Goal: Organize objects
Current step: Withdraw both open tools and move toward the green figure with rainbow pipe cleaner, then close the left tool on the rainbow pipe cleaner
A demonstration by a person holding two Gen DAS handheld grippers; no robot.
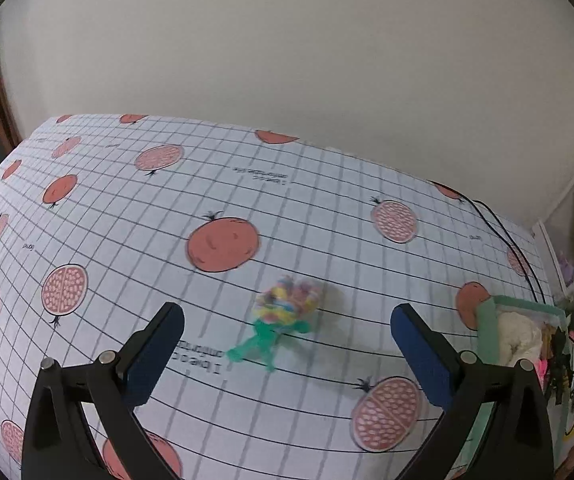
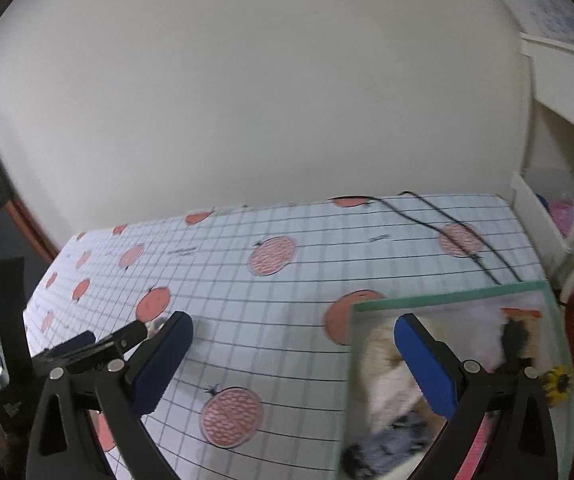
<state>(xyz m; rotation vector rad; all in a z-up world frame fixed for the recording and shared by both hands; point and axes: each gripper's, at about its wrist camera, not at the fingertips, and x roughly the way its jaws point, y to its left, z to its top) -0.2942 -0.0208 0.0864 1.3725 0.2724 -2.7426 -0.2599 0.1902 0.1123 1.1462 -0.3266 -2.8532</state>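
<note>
Left tongs [image 1: 287, 322] are held wide above the desk [image 1: 327, 208], framing a blurred green-stemmed toy [image 1: 283, 320]. Right tongs [image 2: 293, 334] are held wide, empty, over the green-rimmed bin [image 2: 447, 300] at the desk's right edge.

Plain off-white wall [image 1: 287, 60] behind the table [image 1: 327, 208] — grid tablecloth with pomegranate prints — plus a white shelf unit [image 2: 547, 128] off right.

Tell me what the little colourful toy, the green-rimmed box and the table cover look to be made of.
Toy: blurred; seemingly glossy plastic, with a pastel multicoloured top and translucent green legs.
Box: likely clear plastic with a matte mint-green rim; contents show through its wall.
Table cover: smooth printed vinyl or oilcloth, probably; flat grid and pomegranate print, faint sheen.
</note>
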